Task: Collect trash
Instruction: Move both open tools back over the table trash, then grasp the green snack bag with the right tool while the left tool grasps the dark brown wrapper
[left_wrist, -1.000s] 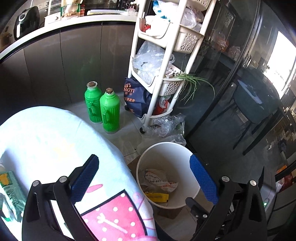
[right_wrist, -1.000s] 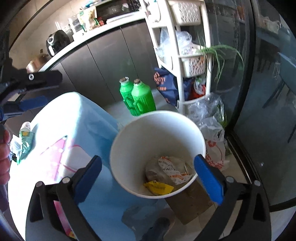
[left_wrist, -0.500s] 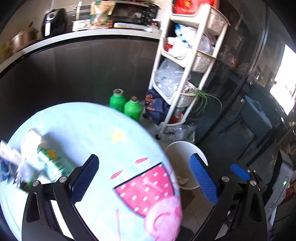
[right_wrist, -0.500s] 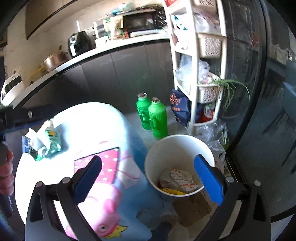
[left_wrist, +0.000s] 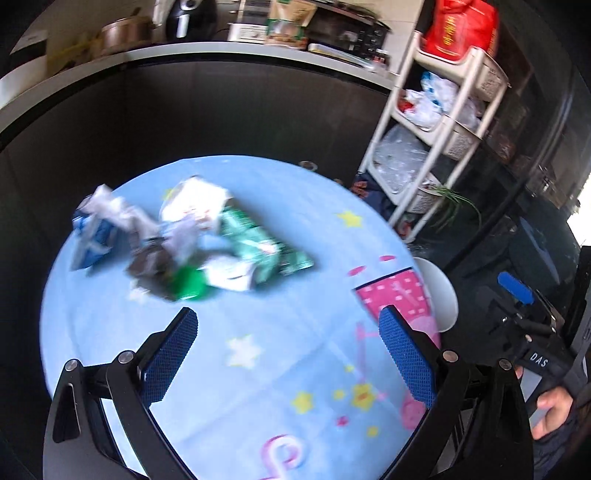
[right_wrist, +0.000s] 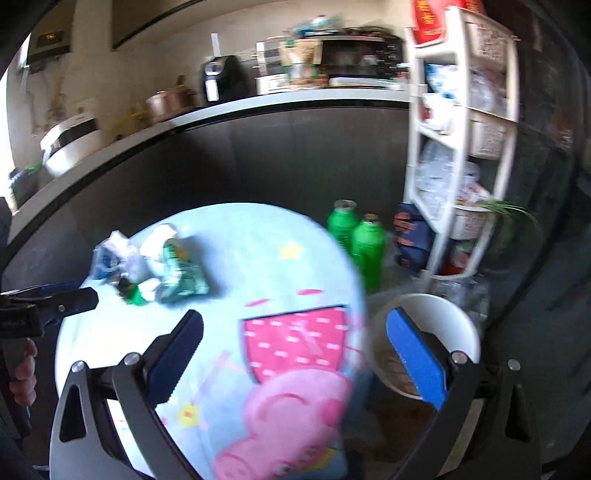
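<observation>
A pile of trash (left_wrist: 184, 243) lies on the far left of a round table with a light blue cartoon cloth (left_wrist: 258, 369): crumpled white paper, a green-and-white wrapper (left_wrist: 258, 247), a blue-and-white pack (left_wrist: 92, 236) and a green cap. The pile also shows in the right wrist view (right_wrist: 159, 266). A white bin (right_wrist: 436, 332) stands on the floor to the right of the table, with rubbish inside. My left gripper (left_wrist: 288, 358) is open and empty above the table, short of the pile. My right gripper (right_wrist: 295, 358) is open and empty over the table's right edge.
Two green bottles (right_wrist: 358, 243) stand on the floor behind the table. A white shelf trolley (right_wrist: 461, 147) full of bags stands at right, beside a dark glass wall. A dark cabinet with a worktop (right_wrist: 258, 107) runs behind. The other gripper shows at right (left_wrist: 524, 325).
Both grippers have risen and swung left, from over the white bin to over the table. The trash pile has come into the middle of the left view. Both stay open.
</observation>
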